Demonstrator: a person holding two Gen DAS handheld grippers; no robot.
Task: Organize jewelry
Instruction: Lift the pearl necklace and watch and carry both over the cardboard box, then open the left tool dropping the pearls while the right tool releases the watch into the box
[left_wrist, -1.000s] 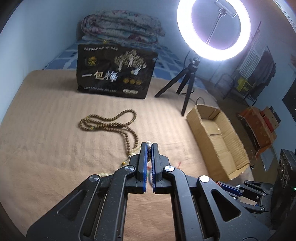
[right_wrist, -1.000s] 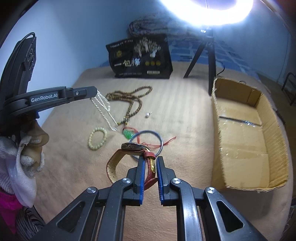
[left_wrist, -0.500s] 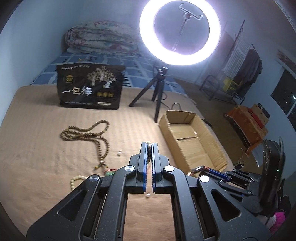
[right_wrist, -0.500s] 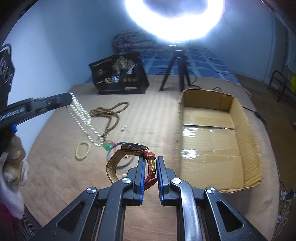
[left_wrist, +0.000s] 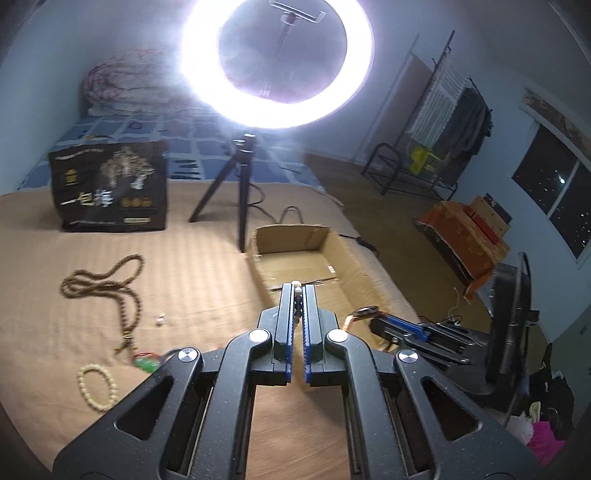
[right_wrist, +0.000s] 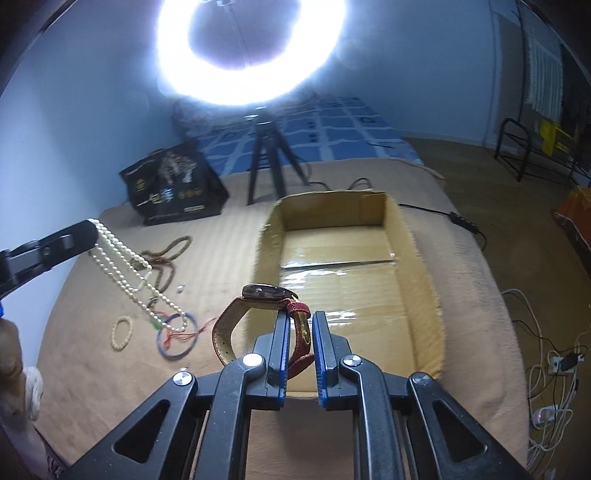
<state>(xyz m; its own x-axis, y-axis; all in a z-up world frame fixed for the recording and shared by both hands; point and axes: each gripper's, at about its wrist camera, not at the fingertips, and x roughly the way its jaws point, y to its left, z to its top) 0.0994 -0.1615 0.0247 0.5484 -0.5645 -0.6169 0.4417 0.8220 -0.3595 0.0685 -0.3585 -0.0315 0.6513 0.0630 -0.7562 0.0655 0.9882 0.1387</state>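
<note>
- Right wrist view is showing the cardboard box (right_wrist: 343, 280) lying open just ahead of the right gripper (right_wrist: 300, 325); only its taped bottom is showing inside, with no jewelry in it.
- Its long axis is running away from the fingers toward the ring light (right_wrist: 247, 51) on its tripod.
- The right fingers are clamping the red strap of a watch (right_wrist: 266, 293); the watch face is lying flat on top, just above and ahead of the fingertips, and the strap is looping down to their left.
- Left of those fingers, the left gripper (right_wrist: 96, 223) is pinching a pearl necklace (right_wrist: 129, 273), whose strands are hanging slantwise down over the bed (right_wrist: 110, 369).
- Left wrist view is showing the left fingers (left_wrist: 286, 317) nearly closed on a line of beads, with the box (left_wrist: 317, 266) directly beyond the tips.
- On the bed left of the fingers are lying a brown bead necklace (left_wrist: 110, 284), a pale bead bracelet (left_wrist: 96, 386) and a green pendant (left_wrist: 146, 363).
- A blue bangle (right_wrist: 177, 336) is lying beside the bracelet, below the hanging pearls.
</note>
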